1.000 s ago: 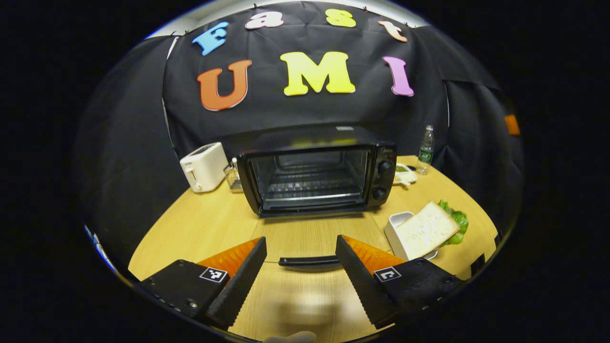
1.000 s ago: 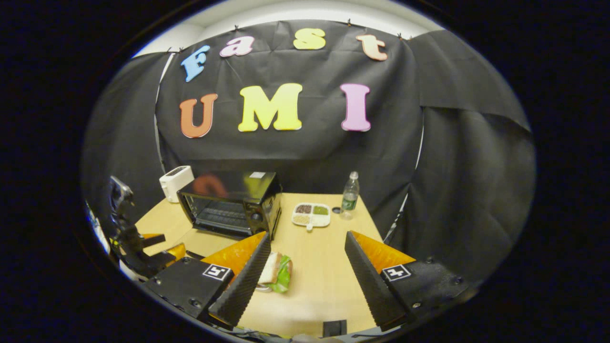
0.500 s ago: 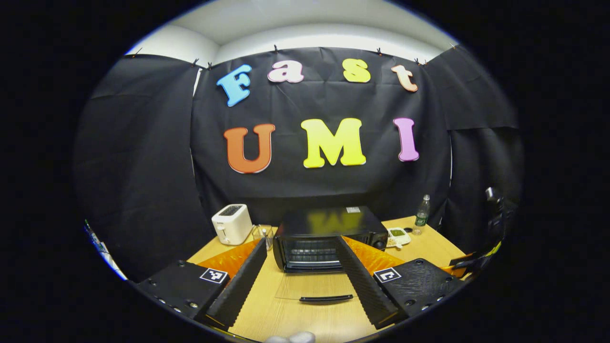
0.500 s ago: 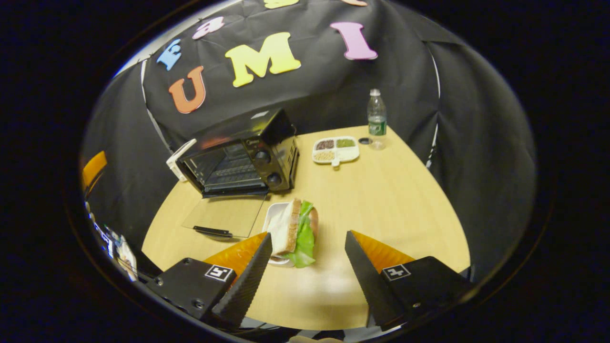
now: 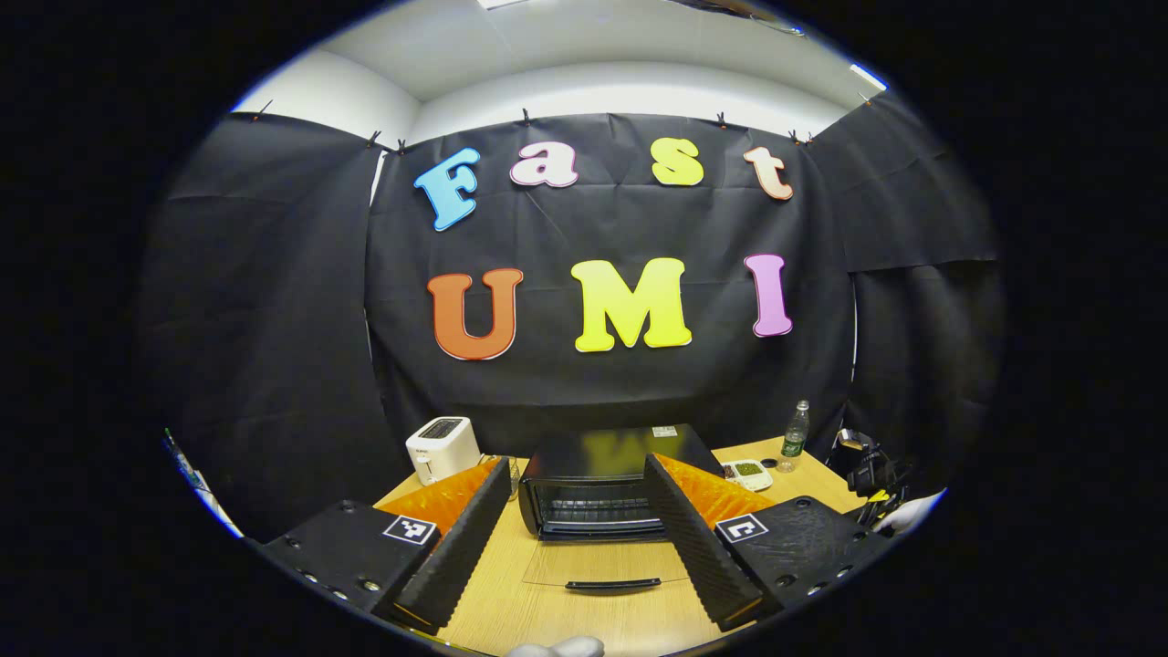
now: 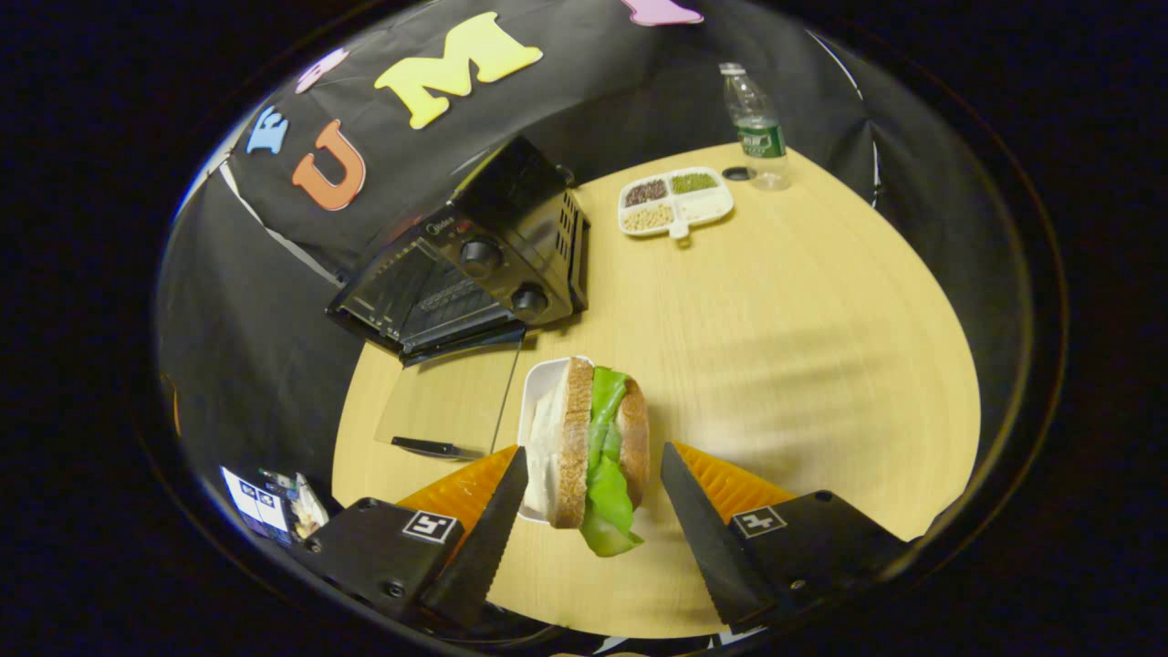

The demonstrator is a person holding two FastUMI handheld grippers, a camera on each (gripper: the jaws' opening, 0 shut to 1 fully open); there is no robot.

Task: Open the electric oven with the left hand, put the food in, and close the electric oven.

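Right gripper view, nearest first: right gripper (image 6: 589, 520) spread wide, fingers flanking but not touching a sandwich of two brown-crusted bread slices with green lettuce (image 6: 593, 438). Sandwich standing on edge in a small white rectangular dish (image 6: 534, 401) on the round light-wood table (image 6: 803, 347). Just left of the dish, the oven's clear glass door with black bar handle (image 6: 438, 420), folded flat on the tabletop. Behind it, the black electric countertop oven (image 6: 474, 265), cavity open, wire rack bare. Farther right, a white divided tray of grains (image 6: 675, 196) and a clear plastic water bottle with green label (image 6: 756, 128).

Left gripper view, near to far: left gripper (image 5: 575, 557) released, holding nothing, drawn back well clear of the door handle (image 5: 611, 584). Beyond, the open oven (image 5: 602, 484), and to its left a white two-slot toaster (image 5: 443, 447).

Progress, judged from this: opening done. Food not yet grasped, still in its dish near the oven's right front. Left to do: clamp on the sandwich, carry it left onto the rack, then lift the door shut.
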